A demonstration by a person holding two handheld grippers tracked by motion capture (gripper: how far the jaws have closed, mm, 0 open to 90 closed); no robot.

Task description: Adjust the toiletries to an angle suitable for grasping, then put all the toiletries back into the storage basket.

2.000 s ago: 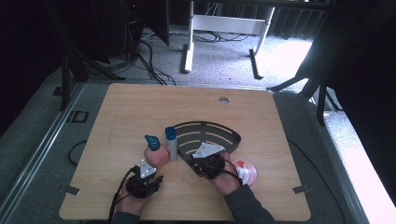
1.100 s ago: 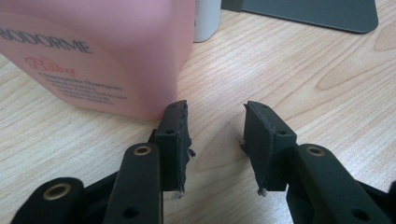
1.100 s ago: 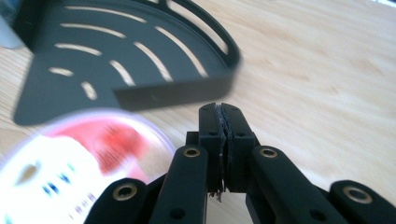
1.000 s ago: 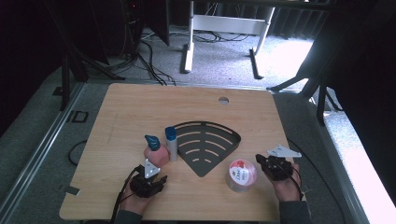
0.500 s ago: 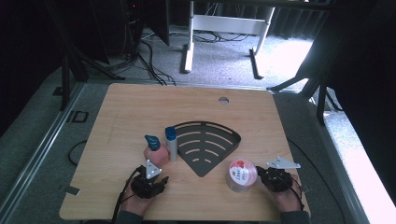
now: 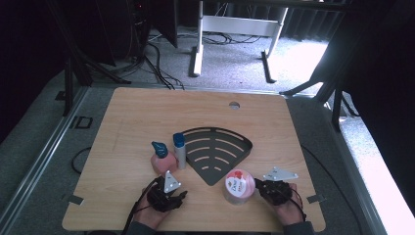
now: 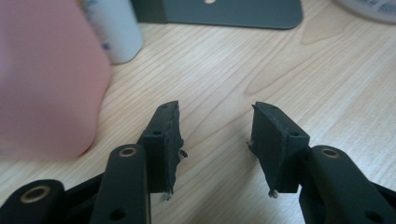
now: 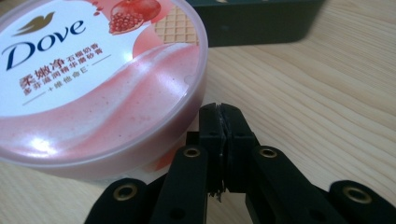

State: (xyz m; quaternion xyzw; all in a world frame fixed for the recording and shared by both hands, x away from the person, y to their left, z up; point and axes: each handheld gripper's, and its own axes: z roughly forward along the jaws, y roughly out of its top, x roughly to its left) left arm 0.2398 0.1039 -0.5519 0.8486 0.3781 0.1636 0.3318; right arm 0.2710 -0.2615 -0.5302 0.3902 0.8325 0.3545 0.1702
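**Right claw swings back in beside the cream tub**

Back from the worktop's right edge comes the right claw, and it now sits just beside the cream tub, on the tub's right. In its own view the two jaws are pressed flat together with nothing between them, their tips low against the tub's wall. With the jaws together it cannot grip anything, so this looks more like a nudge or a pause than a grasp.

Over to the left claw: jaws wide apart, empty, bare wood showing between them in the left gripper view. It rests low near the front edge, aimed up the worktop, with the pink bottle just ahead and to one side, so a reach for that seems possible.

Outward now. A small white bottle with a blue cap stands upright, touching or nearly touching the pink one. Right of them lies a dark fan-shaped slotted rack, and it holds nothing. The tub stands just off the rack's front point, lid sealed, contents hidden.
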